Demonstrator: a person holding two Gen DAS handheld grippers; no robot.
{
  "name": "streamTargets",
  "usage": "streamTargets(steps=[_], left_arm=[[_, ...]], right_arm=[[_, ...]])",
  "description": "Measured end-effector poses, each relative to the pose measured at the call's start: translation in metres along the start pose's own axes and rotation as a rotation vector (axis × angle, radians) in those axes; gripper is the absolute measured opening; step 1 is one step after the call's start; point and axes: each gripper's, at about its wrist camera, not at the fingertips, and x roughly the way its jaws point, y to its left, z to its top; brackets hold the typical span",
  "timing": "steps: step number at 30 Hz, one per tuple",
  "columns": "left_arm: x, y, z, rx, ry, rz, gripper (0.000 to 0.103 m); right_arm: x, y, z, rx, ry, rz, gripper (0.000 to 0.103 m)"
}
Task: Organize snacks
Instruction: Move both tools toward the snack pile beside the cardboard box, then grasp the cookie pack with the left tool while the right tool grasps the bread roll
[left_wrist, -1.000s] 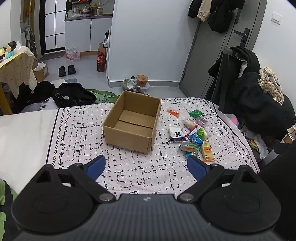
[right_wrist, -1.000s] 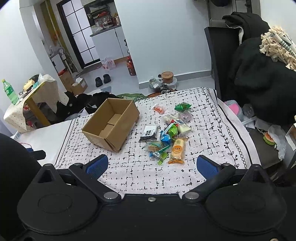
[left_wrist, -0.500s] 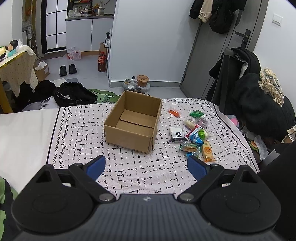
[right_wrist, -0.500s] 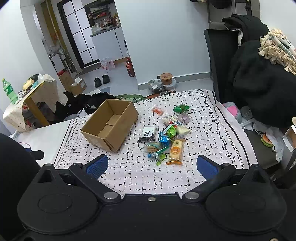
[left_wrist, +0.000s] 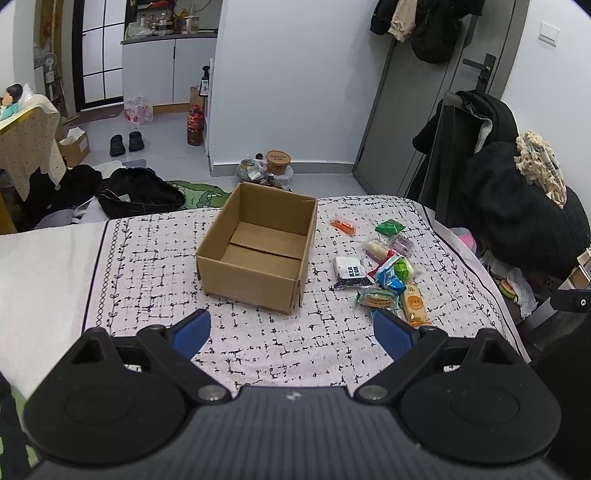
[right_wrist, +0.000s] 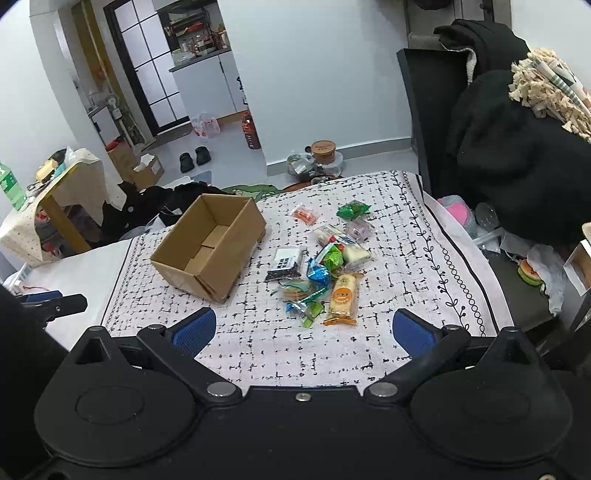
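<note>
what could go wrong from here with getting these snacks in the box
The snacks lie overlapping in a tight pile, so the open right gripper may pinch two wrappers at once or drag neighbours along. The cardboard box is empty and probably light, standing loose on the patterned cloth; a bump could slide it. The outermost packets lie on the side nearer the cloth's edge, so a nudge might send one toward it.

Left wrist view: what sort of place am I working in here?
Most likely a small lived-in flat: a cloth-covered table with a cardboard box and snack packets, coats hung on the door, slippers on the floor, a kitchen counter behind.
</note>
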Motion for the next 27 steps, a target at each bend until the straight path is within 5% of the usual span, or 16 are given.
streamTargets(steps=[15,27], left_arm=[[0.052,-0.008,0.016,0.033,0.036,0.009,0.094],[0.103,-0.031,0.026,0.170,0.078,-0.001,0.093]], right_arm=[[0.033,-0.019,-0.005,0.077,0.022,-0.055,0.103],[0.069,-0.034,-0.005,0.123,0.057,-0.095,0.103]])
